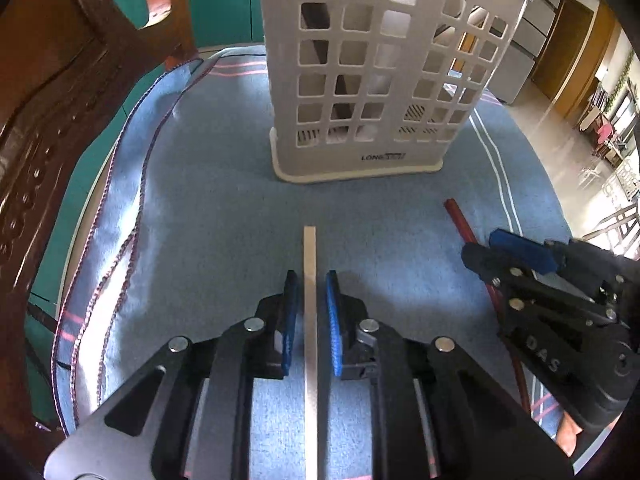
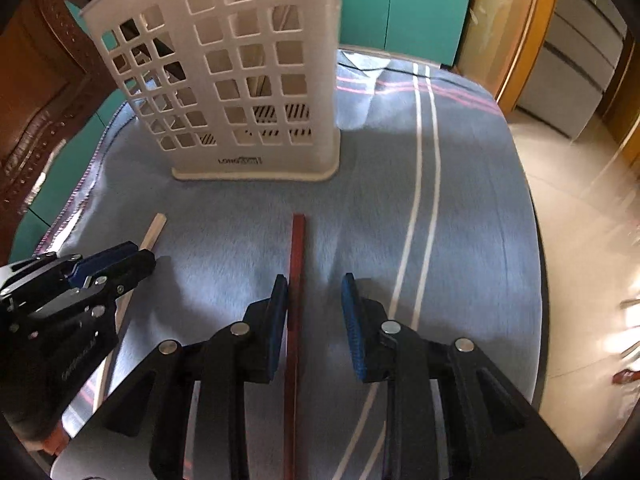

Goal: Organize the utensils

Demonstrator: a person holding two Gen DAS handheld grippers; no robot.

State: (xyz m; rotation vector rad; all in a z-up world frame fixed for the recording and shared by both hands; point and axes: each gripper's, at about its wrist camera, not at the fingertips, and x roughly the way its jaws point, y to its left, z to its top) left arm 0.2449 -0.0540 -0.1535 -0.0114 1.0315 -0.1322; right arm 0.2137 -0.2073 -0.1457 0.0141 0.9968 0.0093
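Pale stick (image 1: 309, 280) lies lengthwise between left claw (image 1: 312, 280) pads, nearly clenched, pointing at basket (image 1: 372, 80). Right claw (image 2: 314, 284) released, straddling red stick (image 2: 297, 264), likewise aimed.

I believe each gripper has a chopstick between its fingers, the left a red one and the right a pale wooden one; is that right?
The colours are swapped. The left wrist view shows the left gripper around the pale wooden chopstick; the right wrist view shows the right gripper around the red chopstick.
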